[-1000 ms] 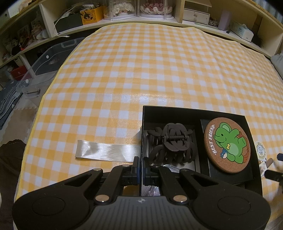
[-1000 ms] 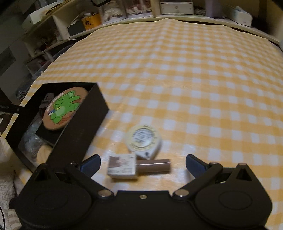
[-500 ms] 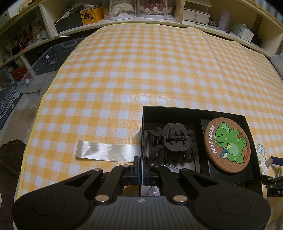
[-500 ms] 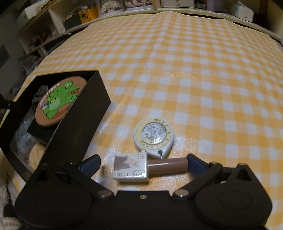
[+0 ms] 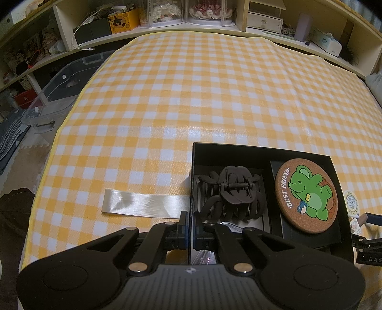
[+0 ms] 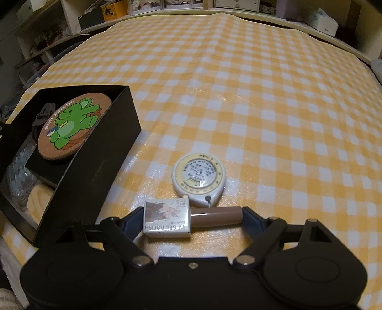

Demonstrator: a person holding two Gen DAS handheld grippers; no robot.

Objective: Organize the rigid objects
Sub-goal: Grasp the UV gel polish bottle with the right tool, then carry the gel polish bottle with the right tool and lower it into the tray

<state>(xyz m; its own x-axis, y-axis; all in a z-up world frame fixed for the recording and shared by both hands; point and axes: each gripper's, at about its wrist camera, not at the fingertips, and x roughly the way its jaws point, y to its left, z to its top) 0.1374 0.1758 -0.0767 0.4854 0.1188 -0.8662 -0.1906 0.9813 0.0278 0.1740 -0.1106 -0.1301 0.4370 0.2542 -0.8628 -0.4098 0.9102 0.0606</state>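
A black box [image 5: 262,150] sits at the near edge of the checked cloth. It holds a dark hair claw [image 5: 229,193] and a cork coaster [image 5: 306,195] with a green bear. My left gripper [image 5: 189,226] is shut on the box's left wall. To the right of the box [image 6: 95,162] a gel polish bottle [image 6: 167,221] with a brown cap lies on its side. My right gripper [image 6: 191,218] is closing on it lengthwise, and its pads touch both ends. A round tape measure [image 6: 199,177] lies just beyond the bottle.
A pale satin ribbon [image 5: 143,204] lies flat on the cloth left of the box. Shelves with boxes and jars [image 5: 191,14] line the far edge. A clear plastic bin [image 5: 62,95] stands on the floor off the left edge.
My right gripper came forward and down over the bottle and its jaws narrowed from wide open until they met the bottle's ends. The left gripper and the box have not moved.
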